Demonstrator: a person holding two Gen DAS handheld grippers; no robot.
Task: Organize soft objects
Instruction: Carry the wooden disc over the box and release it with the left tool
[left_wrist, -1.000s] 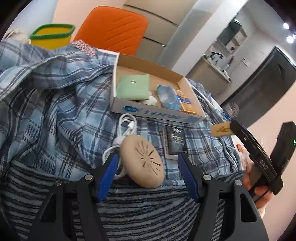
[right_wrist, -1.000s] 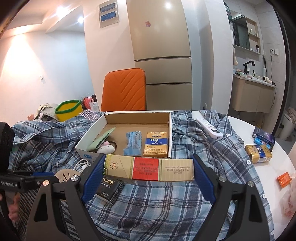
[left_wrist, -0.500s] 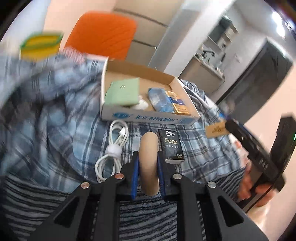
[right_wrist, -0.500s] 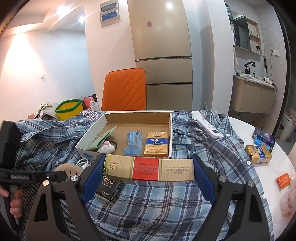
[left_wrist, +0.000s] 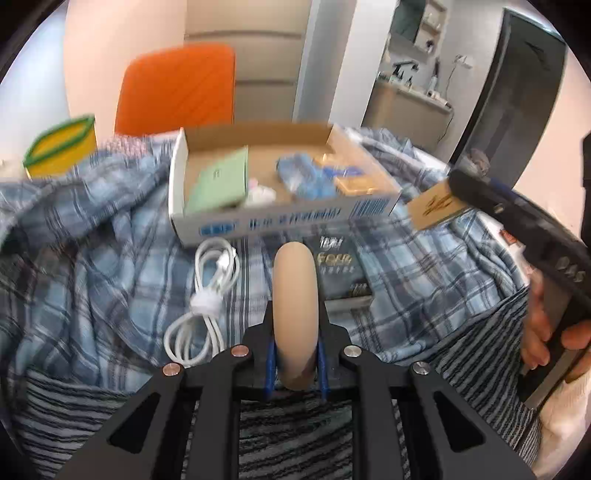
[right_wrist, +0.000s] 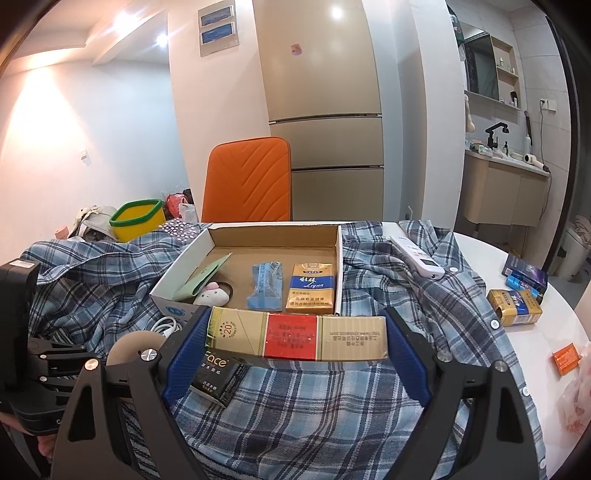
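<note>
Two grippers each hold a thing. The left gripper (left_wrist: 295, 363) is squeezed tight on a tan disc (left_wrist: 295, 295), which stands on its edge above the plaid shirt (left_wrist: 92, 258). The right gripper (right_wrist: 295, 345) grips a long carton (right_wrist: 297, 338) by its two ends, just in front of the box (right_wrist: 177, 277). Inside the box lie a green pouch (right_wrist: 201, 278), a blue packet (right_wrist: 266, 286) and a yellow pack (right_wrist: 312, 288). A white cable (left_wrist: 207, 299) and a black pack (left_wrist: 340, 266) lie on the shirt near the disc.
</note>
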